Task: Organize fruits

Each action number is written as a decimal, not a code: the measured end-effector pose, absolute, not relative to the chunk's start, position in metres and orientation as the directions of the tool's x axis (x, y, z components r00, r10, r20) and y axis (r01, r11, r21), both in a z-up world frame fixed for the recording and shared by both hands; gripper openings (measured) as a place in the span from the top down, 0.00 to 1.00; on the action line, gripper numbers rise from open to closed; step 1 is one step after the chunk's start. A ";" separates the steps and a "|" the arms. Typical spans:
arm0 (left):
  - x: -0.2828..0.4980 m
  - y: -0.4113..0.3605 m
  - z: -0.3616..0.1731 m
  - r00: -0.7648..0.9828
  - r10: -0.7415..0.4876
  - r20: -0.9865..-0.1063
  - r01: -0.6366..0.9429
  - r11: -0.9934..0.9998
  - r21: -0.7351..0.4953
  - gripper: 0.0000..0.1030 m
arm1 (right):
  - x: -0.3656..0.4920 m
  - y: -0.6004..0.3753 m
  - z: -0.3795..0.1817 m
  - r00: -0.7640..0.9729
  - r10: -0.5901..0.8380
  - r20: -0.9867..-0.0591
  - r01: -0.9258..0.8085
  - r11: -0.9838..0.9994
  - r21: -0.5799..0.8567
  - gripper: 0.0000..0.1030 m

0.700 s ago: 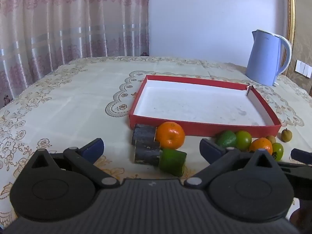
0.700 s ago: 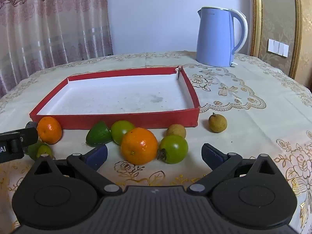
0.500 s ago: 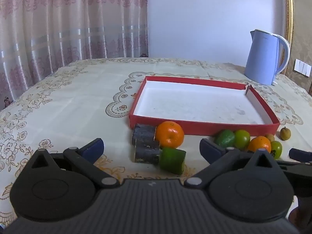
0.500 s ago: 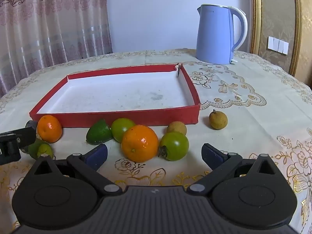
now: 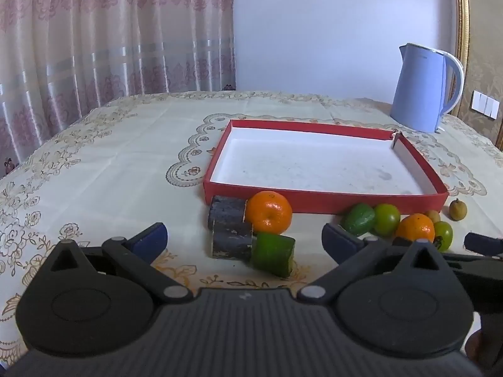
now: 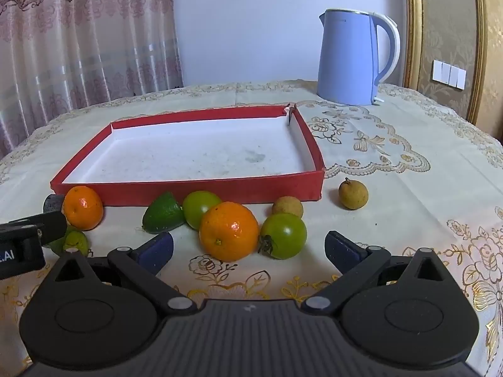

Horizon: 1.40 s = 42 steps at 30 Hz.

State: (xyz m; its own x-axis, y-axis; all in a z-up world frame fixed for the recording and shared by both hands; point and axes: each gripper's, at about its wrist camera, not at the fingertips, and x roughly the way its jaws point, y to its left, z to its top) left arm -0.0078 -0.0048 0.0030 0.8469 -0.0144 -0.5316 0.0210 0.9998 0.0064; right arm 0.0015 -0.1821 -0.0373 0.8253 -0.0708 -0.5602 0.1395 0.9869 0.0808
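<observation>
Grippers first: the left gripper (image 5: pixel 243 240) and the right gripper (image 6: pixel 248 249) both hang over the near edge of the tabletop (image 6: pixel 393 188) with jaws spread wide and nothing between the blue pads.

Just ahead of the left gripper lie a green cylinder piece (image 5: pixel 273 254) and two dark cylinder pieces (image 5: pixel 231 227), touching one another, with a small orange (image 5: pixel 268 212) against them and against the near wall of the red tray (image 5: pixel 327 202).

Ahead of the right gripper a larger orange (image 6: pixel 229 231) sits beside a green tomato (image 6: pixel 283 235) with its stem toward the orange. Behind them, along the tray's near wall, are a green wedge-shaped fruit (image 6: pixel 163 216), a round green fruit (image 6: pixel 201 207) and a brown longan (image 6: pixel 287 207). A second longan (image 6: pixel 353 194) lies apart, off the tray's near right corner.

The tray itself, white inside, holds no fruit and lies toward the middle of the tabletop.

Near the far right edge stands a blue kettle (image 6: pixel 352 59). Behind the far left edge hangs a pink curtain (image 6: pixel 78 40).
</observation>
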 end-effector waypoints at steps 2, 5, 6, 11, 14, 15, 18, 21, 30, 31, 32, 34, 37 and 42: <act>-0.008 -0.005 0.001 0.847 -0.016 -0.531 0.022 1.000 0.005 0.00 | 0.001 -0.183 -0.037 0.827 -0.074 -0.557 0.143 0.986 0.082 0.00; -0.006 -0.005 -0.001 0.846 -0.009 -0.533 0.021 1.000 0.015 0.00 | 0.000 -0.186 -0.037 0.828 -0.078 -0.556 0.149 0.985 0.084 0.00; -0.005 -0.005 -0.002 0.844 -0.009 -0.536 0.021 1.000 0.016 0.00 | 0.001 -0.187 -0.037 0.826 -0.079 -0.559 0.153 0.984 0.088 0.00; -0.002 -0.006 -0.005 0.838 -0.010 -0.545 0.021 1.000 0.014 0.00 | 0.002 -0.189 -0.039 0.820 -0.076 -0.567 0.155 0.984 0.092 0.00; -0.002 -0.007 -0.006 0.838 -0.011 -0.545 0.024 1.000 0.017 0.00 | 0.002 -0.189 -0.039 0.822 -0.074 -0.565 0.150 0.985 0.089 0.00; -0.001 -0.007 -0.006 0.839 -0.011 -0.544 0.024 1.000 0.018 0.00 | 0.003 -0.188 -0.038 0.821 -0.074 -0.566 0.150 0.985 0.088 0.00; -0.001 -0.007 -0.005 0.841 -0.010 -0.541 0.027 0.999 0.023 0.00 | 0.003 -0.188 -0.039 0.821 -0.074 -0.566 0.150 0.985 0.088 0.00; -0.001 -0.007 -0.006 0.842 -0.011 -0.540 0.027 0.999 0.022 0.00 | 0.003 -0.188 -0.038 0.821 -0.075 -0.566 0.153 0.984 0.092 0.00; -0.003 -0.008 -0.006 0.842 -0.010 -0.539 0.031 0.999 0.030 0.00 | 0.003 -0.187 -0.037 0.823 -0.074 -0.563 0.150 0.985 0.089 0.00; -0.003 -0.008 -0.006 0.842 -0.009 -0.539 0.031 0.999 0.032 0.00 | 0.003 -0.187 -0.037 0.822 -0.074 -0.564 0.149 0.985 0.089 0.00; -0.003 -0.008 -0.006 0.842 -0.009 -0.539 0.031 0.999 0.033 0.00 | 0.003 -0.187 -0.037 0.822 -0.073 -0.565 0.148 0.985 0.088 0.00; -0.002 -0.009 -0.006 0.842 -0.008 -0.540 0.032 0.999 0.035 0.00 | 0.003 -0.187 -0.036 0.823 -0.072 -0.564 0.149 0.985 0.092 0.00; -0.002 -0.009 -0.006 0.841 -0.009 -0.540 0.033 0.999 0.034 0.00 | 0.003 -0.187 -0.036 0.823 -0.072 -0.564 0.148 0.985 0.090 0.00; -0.002 -0.009 -0.006 0.841 -0.009 -0.540 0.033 0.999 0.035 0.00 | 0.003 -0.187 -0.037 0.822 -0.070 -0.565 0.147 0.985 0.092 0.00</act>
